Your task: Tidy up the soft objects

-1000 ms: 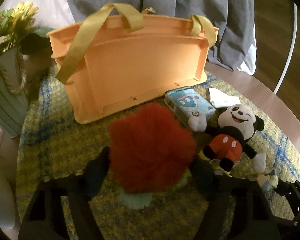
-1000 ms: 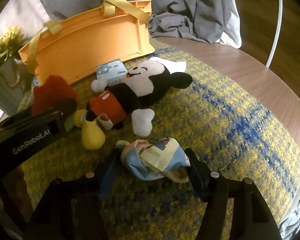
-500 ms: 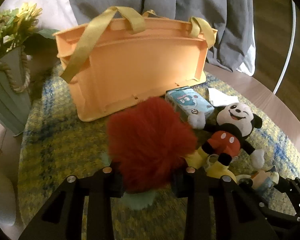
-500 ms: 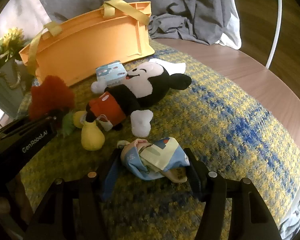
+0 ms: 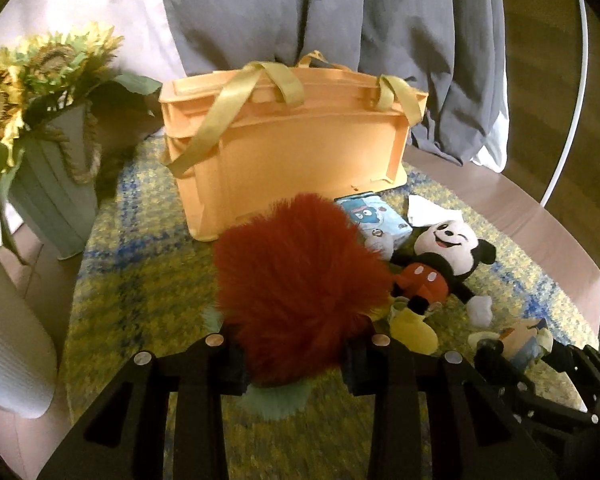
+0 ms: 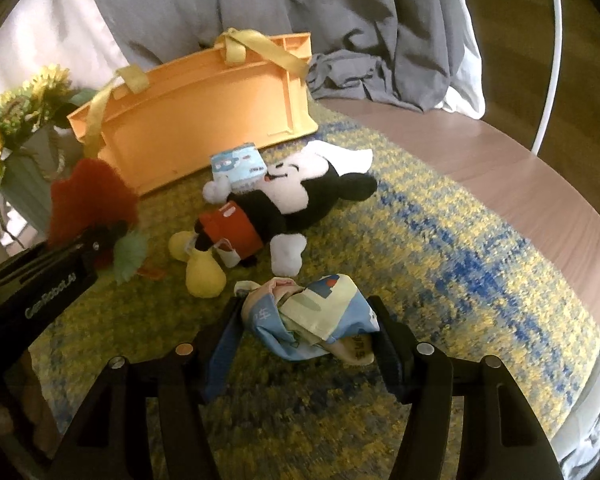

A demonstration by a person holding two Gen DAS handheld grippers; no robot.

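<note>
My left gripper [image 5: 296, 360] is shut on a red fluffy toy [image 5: 300, 276] with a pale green base and holds it above the rug, in front of the orange basket [image 5: 296, 156]. The toy also shows in the right wrist view [image 6: 88, 196]. My right gripper [image 6: 304, 328] is shut on a crumpled blue and yellow cloth [image 6: 312, 320], just above the rug. A Mickey Mouse plush [image 5: 436, 268] lies between the two grippers, also in the right wrist view [image 6: 268, 208]. A small blue tissue pack [image 5: 372, 216] lies by the basket.
A grey vase of sunflowers [image 5: 48, 184] stands left of the basket. A white tissue [image 5: 428, 212] lies behind Mickey. The yellow and blue rug [image 6: 440, 264] covers a round wooden table [image 6: 520, 184]. Grey fabric [image 6: 380, 40] hangs behind.
My left gripper closed on the red toy and lifted it up and back from the basket. My right gripper closed on the cloth and raised it slightly.
</note>
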